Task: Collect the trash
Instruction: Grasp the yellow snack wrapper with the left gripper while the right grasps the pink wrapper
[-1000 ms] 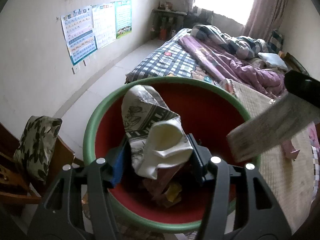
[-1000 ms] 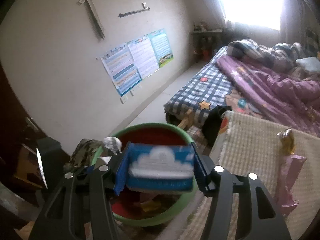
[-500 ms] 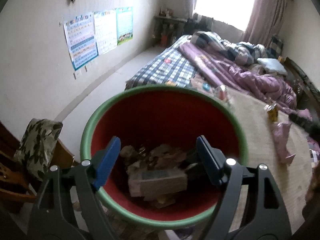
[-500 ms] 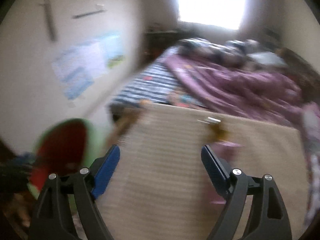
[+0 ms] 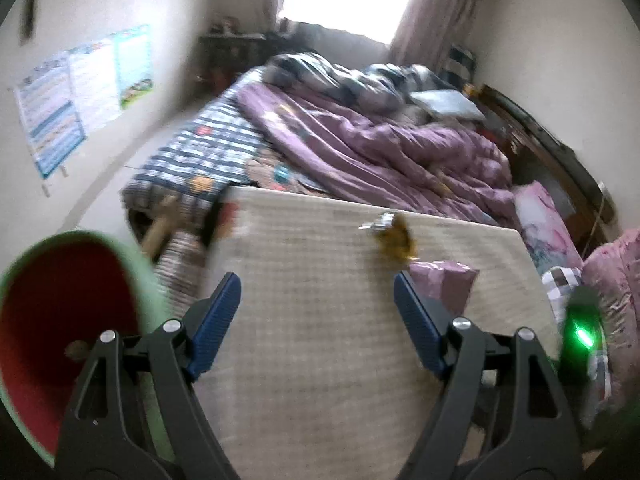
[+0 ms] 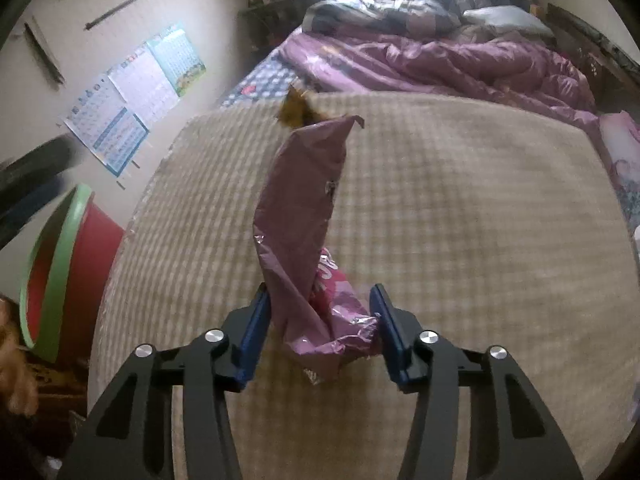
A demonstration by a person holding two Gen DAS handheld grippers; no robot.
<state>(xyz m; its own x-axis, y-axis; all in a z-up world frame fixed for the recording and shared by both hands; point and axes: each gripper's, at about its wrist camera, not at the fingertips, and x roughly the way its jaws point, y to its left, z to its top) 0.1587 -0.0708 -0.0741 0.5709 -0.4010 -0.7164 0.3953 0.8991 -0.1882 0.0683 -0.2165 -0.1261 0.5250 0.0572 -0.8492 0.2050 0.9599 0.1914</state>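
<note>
Closing around the crumpled lower end of a pink snack bag (image 6: pixel 304 216), the right claw (image 6: pixel 320 332) has the wrapper between its blue pads; the left pad looks to touch the foil, the right pad stands just clear of it, so the grip is not yet clenched. The bag lies lengthwise on a beige checked mat (image 6: pixel 460 208) spread over the bed, its torn far end just beside a small gold wrapper (image 6: pixel 294 110). The left claw (image 5: pixel 316 320) hangs released and empty above the same mat, pads wide apart, with the gold wrapper (image 5: pixel 394 236) and the pink bag (image 5: pixel 444 280) ahead of its right pad. A red bin with a green rim (image 5: pixel 60 308) stands off the mat's left edge, low beside the bed. A rumpled purple quilt (image 6: pixel 440 60) and a checked blanket (image 5: pixel 208 148) cover the bed beyond the mat, posters (image 5: pixel 80 92) hang on the left wall, and a pink pillow (image 5: pixel 540 216) lies at the right.
</note>
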